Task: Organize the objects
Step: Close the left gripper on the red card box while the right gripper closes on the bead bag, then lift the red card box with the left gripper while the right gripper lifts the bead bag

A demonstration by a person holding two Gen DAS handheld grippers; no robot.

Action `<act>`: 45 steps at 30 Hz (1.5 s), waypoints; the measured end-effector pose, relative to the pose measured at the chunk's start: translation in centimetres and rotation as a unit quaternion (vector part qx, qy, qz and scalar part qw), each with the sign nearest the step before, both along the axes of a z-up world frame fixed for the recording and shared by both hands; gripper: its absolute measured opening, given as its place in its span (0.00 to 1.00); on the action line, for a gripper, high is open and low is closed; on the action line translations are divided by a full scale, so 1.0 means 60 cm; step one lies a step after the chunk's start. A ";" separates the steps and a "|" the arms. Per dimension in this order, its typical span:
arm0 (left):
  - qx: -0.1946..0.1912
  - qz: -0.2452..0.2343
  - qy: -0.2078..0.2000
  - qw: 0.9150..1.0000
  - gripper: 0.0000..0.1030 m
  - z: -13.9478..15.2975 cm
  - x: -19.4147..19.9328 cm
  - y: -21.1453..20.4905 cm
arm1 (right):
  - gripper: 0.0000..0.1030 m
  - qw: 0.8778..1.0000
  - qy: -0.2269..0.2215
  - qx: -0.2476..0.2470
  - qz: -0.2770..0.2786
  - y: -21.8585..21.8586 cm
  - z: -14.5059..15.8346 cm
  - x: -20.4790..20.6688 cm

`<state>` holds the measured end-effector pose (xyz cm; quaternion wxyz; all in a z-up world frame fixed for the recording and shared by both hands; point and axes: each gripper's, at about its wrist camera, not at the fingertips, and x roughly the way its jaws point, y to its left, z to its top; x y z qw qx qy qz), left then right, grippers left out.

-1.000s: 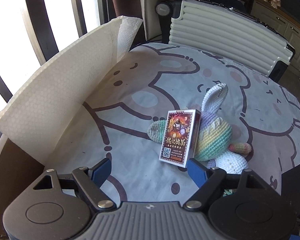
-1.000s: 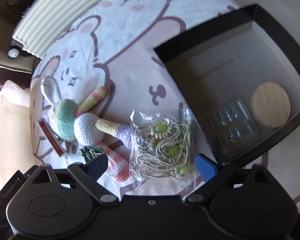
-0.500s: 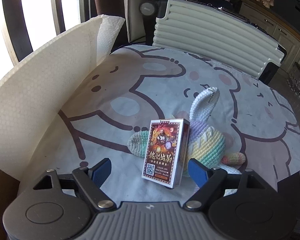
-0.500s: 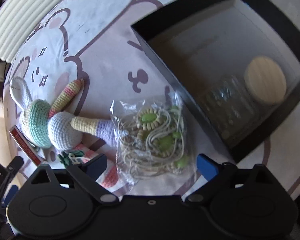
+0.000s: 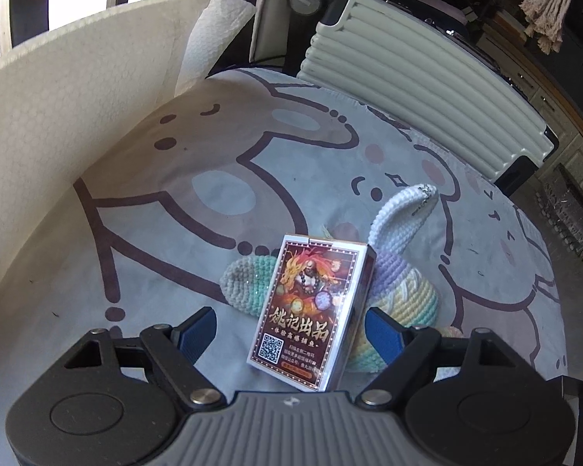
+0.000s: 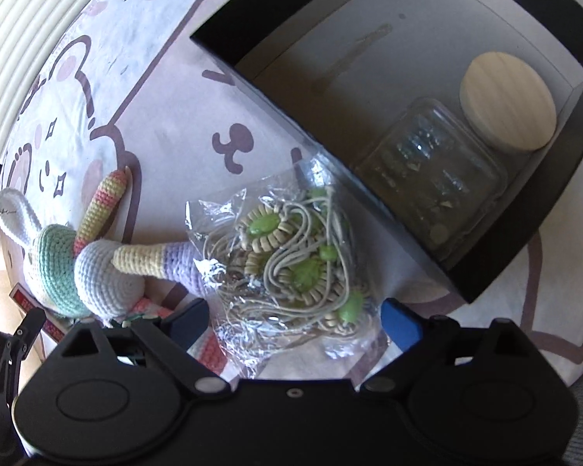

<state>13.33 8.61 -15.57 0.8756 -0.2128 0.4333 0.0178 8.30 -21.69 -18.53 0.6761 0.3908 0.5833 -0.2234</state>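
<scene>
Left hand-held gripper (image 5: pixel 290 330) open, card box (image 5: pixel 311 312) upright between its fingers, untouched; crochet bunny (image 5: pixel 404 291) just behind. Right hand-held gripper (image 6: pixel 295 320) open over bead bag (image 6: pixel 291 268), bunny leg beside, black box (image 6: pixel 373 11) beyond holding jar (image 6: pixel 439 178).

My right gripper (image 6: pixel 294 320) hangs with its blue pads spread wide, straddling the clear bag of beaded cords (image 6: pixel 291 268) without pressing it. The bag overlaps the crochet bunny (image 6: pixel 85 272)'s purple leg. Just beside it stands the black box (image 6: pixel 555 209), holding a wooden disc (image 6: pixel 507 103) and what may be a clear plastic case (image 6: pixel 431 182).
</scene>
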 end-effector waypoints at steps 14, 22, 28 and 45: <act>-0.083 0.020 0.002 0.996 0.81 -0.033 0.006 0.024 | 0.95 0.998 0.013 -0.054 0.019 0.023 -0.010 0.016; -0.100 0.019 -0.005 0.995 0.67 -0.033 0.011 0.020 | 0.75 0.999 0.013 -0.046 0.009 0.010 0.005 0.008; -0.077 0.009 -0.015 0.997 0.50 -0.017 0.011 0.012 | 0.64 1.000 0.005 -0.022 0.008 0.005 0.015 0.002; -0.044 0.019 -0.023 0.999 0.29 0.014 -0.007 0.006 | 0.55 0.997 -0.065 -0.002 0.041 0.006 0.080 -0.001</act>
